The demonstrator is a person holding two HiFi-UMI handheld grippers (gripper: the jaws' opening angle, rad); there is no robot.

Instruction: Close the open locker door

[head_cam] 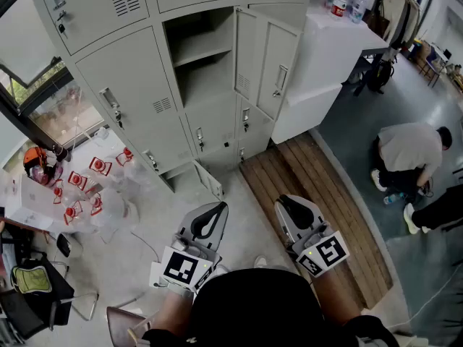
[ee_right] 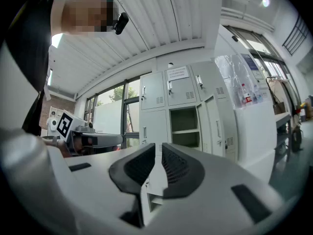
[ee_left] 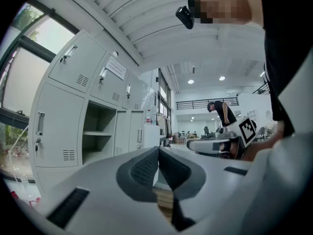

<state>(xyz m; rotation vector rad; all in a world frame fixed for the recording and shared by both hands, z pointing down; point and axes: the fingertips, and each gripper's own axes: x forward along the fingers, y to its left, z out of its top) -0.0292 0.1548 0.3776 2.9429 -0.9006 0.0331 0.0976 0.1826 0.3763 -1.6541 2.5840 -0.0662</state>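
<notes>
The grey locker bank (head_cam: 123,71) fills the far wall, with a white counter (head_cam: 333,49) butting against its right end and a strip of wooden flooring (head_cam: 311,194) running back toward us from there. A person (head_cam: 409,150) crouches on the floor well off to the right, clear of all this. In the middle column one shelved compartment (head_cam: 199,56) gapes, and its open door (head_cam: 248,49) stands swung out on the right-hand hinge. A small bottom door (head_cam: 208,179) near the floor also hangs ajar. Both tools sit low and near, well apart from the lockers: the left gripper (head_cam: 215,210) and the right gripper (head_cam: 287,202) each have their jaws pressed together with nothing between them. That suits the job, I'd say, since closed jaws make a blunt pusher. The person needs to step in, and the right tool looks better placed. It should meet the door's outer face near the free edge, sweep it leftward around the hinge, and press it flush until it latches.
</notes>
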